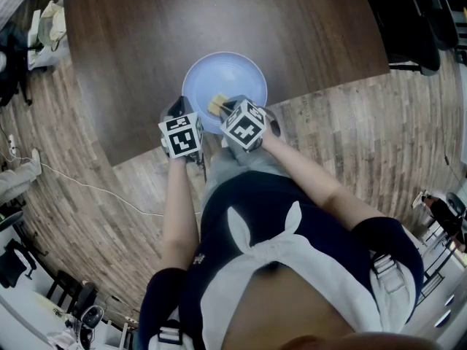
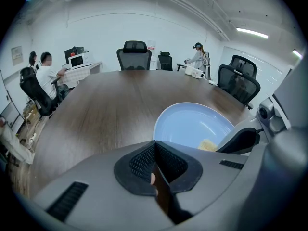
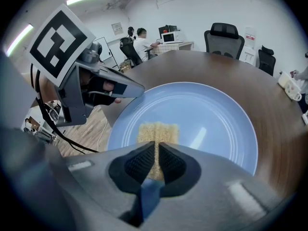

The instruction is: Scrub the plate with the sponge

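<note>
The right tongs (image 3: 157, 147) are closed tight on the near end of the yellow rectangular sponge (image 3: 158, 130). The sponge lies flat on the near part of the pale blue round plate (image 3: 216, 124). The plate sits near the edge of the dark brown wooden tabletop (image 1: 219, 20). The left tongs (image 2: 155, 147) are pressed together with nothing between them, and their tip is just beside the plate's left rim, perhaps to steady it.

The sponge is gripped and on the plate, so scrubbing can go ahead. No foam, water or dirt shows on the plate. It is unclear how much has been wiped, and most of the surface probably remains.
</note>
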Motion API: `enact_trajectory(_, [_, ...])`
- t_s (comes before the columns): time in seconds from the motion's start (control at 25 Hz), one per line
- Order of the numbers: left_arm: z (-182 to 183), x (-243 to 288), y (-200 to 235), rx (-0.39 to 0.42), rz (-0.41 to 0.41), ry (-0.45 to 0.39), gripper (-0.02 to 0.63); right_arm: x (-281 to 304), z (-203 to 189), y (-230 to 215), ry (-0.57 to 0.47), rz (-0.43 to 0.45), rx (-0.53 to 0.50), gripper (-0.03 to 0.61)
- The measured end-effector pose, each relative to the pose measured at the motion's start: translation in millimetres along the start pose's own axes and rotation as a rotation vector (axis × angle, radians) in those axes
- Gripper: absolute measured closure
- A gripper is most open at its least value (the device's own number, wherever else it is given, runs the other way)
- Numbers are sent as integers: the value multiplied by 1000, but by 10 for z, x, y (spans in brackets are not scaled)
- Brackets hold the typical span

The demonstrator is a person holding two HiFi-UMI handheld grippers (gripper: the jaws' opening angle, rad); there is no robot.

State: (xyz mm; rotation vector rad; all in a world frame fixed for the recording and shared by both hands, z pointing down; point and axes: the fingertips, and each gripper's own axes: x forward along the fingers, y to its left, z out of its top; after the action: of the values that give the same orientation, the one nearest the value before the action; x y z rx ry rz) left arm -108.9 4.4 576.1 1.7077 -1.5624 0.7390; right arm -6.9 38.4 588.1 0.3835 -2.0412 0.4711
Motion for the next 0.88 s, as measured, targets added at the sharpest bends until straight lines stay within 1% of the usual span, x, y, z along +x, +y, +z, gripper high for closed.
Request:
enact_trajectory(0.6, [39,-38,13,1,15,-6,614,63,3,248,-8,60,-48,555])
enact_trajectory(0.88, [10,-4,10,0,4,0,615,91,19,326,-12,95,-68,555])
